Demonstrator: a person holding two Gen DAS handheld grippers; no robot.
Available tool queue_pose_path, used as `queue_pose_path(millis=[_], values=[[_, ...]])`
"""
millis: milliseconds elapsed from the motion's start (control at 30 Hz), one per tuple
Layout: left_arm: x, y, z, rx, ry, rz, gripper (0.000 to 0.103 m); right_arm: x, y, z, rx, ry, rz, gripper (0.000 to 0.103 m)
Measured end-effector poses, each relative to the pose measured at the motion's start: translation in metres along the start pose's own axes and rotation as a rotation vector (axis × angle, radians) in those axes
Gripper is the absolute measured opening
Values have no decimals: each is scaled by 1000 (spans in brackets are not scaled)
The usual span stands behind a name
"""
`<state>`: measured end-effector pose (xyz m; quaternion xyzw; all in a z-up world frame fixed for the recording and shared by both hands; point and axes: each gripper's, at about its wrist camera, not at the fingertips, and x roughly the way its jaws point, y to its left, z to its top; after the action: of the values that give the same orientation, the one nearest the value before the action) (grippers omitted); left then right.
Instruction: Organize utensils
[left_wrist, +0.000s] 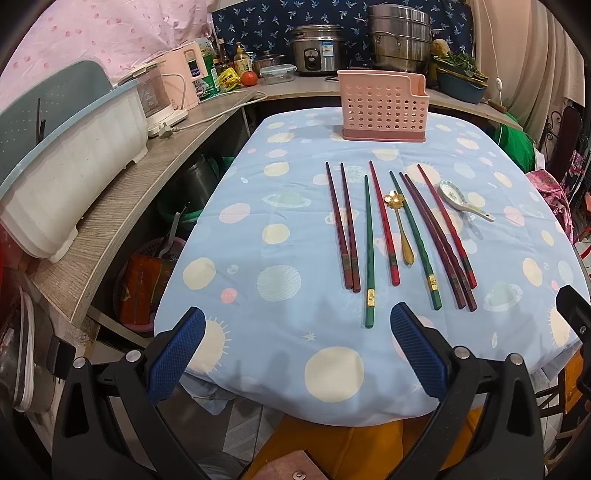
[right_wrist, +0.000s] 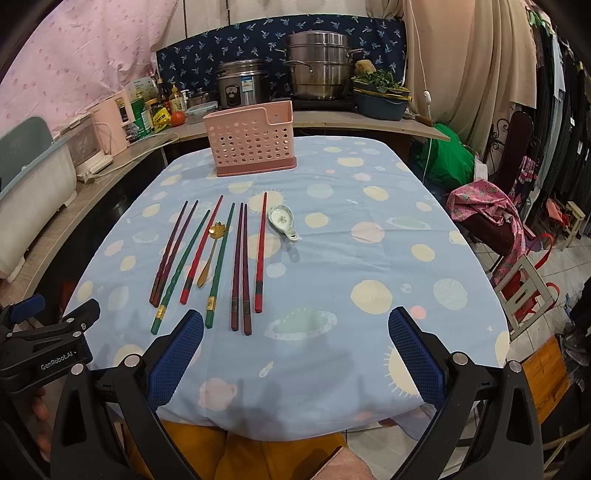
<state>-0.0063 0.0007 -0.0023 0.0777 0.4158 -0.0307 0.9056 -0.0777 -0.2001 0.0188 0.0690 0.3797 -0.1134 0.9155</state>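
Note:
Several chopsticks lie side by side on the blue planet-print tablecloth (left_wrist: 280, 206): dark red ones (left_wrist: 341, 225), green ones (left_wrist: 369, 251) and red ones (left_wrist: 384, 225). Among them lies a gold spoon (left_wrist: 400, 225), and a white ceramic spoon (left_wrist: 461, 201) rests to their right. A pink perforated utensil holder (left_wrist: 384, 107) stands empty at the table's far end. My left gripper (left_wrist: 297, 345) hovers open at the near edge, just short of the chopstick ends. My right gripper (right_wrist: 295, 345) is open too, right of the chopsticks (right_wrist: 240, 266), with the holder (right_wrist: 255, 142) far ahead.
A wooden counter (left_wrist: 122, 206) runs along the left with a white dish rack (left_wrist: 70, 177) and appliances. Steel pots (left_wrist: 399, 40) and a rice cooker (left_wrist: 317, 48) stand behind the table. Chairs and pink cloth (right_wrist: 491, 210) crowd the right side. The left gripper (right_wrist: 48, 332) shows at the right wrist view's left edge.

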Motion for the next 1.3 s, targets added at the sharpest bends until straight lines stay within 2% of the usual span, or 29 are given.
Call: queue_pose_path(millis=[1300], values=[[-2, 0, 1, 0, 0, 2, 96, -1, 0, -3, 1, -2, -4, 96]])
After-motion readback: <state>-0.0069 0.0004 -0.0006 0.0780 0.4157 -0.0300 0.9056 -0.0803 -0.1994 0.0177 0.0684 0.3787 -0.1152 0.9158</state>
